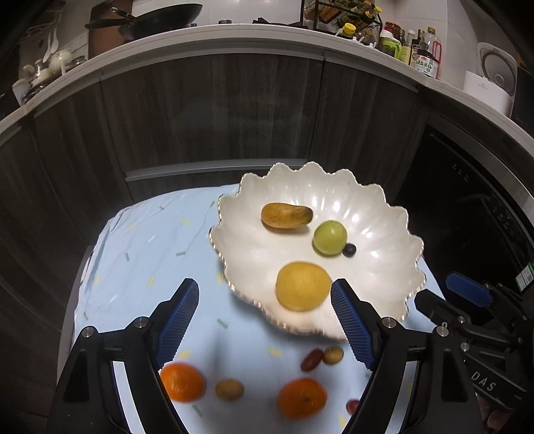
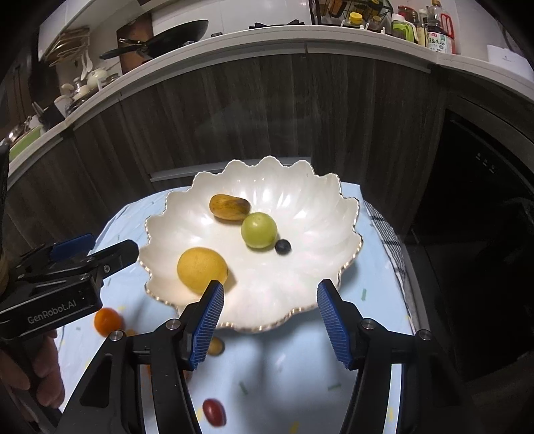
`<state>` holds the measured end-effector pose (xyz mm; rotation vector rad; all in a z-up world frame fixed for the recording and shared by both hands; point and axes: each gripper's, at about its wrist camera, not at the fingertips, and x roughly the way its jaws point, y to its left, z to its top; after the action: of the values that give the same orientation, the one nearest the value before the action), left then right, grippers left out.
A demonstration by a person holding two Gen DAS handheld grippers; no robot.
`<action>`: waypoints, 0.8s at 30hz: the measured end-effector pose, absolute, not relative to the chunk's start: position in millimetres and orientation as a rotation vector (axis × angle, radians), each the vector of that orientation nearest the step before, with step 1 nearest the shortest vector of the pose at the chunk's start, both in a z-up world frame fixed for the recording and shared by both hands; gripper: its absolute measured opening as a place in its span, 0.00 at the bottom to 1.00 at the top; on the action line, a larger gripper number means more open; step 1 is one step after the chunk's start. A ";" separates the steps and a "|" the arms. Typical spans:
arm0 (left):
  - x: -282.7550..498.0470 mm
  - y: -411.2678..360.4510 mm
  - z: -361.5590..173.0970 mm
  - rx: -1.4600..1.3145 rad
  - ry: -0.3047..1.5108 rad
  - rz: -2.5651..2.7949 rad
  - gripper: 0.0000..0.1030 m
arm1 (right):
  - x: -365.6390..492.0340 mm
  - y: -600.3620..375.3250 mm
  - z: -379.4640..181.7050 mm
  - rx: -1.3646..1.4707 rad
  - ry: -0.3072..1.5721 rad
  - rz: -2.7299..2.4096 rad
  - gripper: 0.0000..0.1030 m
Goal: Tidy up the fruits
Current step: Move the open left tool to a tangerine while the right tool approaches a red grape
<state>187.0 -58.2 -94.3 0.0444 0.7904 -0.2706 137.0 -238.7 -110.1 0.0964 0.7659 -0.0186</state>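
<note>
A white scalloped bowl (image 1: 383, 267) (image 2: 300, 267) sits on a light blue cloth. In it lie a yellow lemon (image 1: 302, 286) (image 2: 202, 268), a green round fruit (image 1: 329, 237) (image 2: 259, 230), a brown oblong fruit (image 1: 286, 215) (image 2: 229, 207) and a blueberry (image 1: 349, 250) (image 2: 282, 246). On the cloth in front lie two oranges (image 1: 183, 381) (image 1: 302, 398), two small brown fruits (image 1: 229, 389) (image 1: 333, 355) and red grape-like fruits (image 1: 311, 359) (image 2: 213, 412). My left gripper (image 1: 265, 300) is open and empty above the bowl's near-left rim. My right gripper (image 2: 270, 300) is open and empty over the bowl's near rim.
The cloth-covered table (image 1: 140, 253) stands before dark wood cabinets (image 1: 217, 117). A counter above holds a wok (image 1: 160, 18) and bottles (image 1: 424, 53). A dark appliance (image 1: 474, 207) stands at right. A checked towel (image 2: 390, 240) hangs on the table's right edge.
</note>
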 end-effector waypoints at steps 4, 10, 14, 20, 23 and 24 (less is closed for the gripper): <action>169.2 -52.6 -98.0 0.048 0.798 -0.267 0.79 | 122.9 -234.8 -110.6 0.088 0.771 -0.025 0.58; 146.0 -40.6 -101.9 0.045 0.802 -0.247 0.79 | 107.7 -227.1 -113.6 0.082 0.783 -0.021 0.58; 132.7 -32.2 -105.2 0.044 0.806 -0.236 0.79 | 97.8 -220.0 -116.0 0.074 0.791 -0.012 0.58; 120.6 -24.1 -109.6 0.035 0.818 -0.226 0.79 | 85.9 -211.6 -121.9 0.064 0.810 -0.003 0.58; 114.3 -22.1 -111.0 0.034 0.820 -0.225 0.79 | 79.6 -208.9 -124.3 0.061 0.816 0.003 0.58; 112.6 -21.7 -111.4 0.034 0.820 -0.226 0.79 | 77.6 -208.1 -125.0 0.061 0.817 0.004 0.58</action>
<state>112.6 -21.7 -111.4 0.0339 0.8202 -0.2260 77.6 -208.1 -125.0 0.0610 0.8174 0.0042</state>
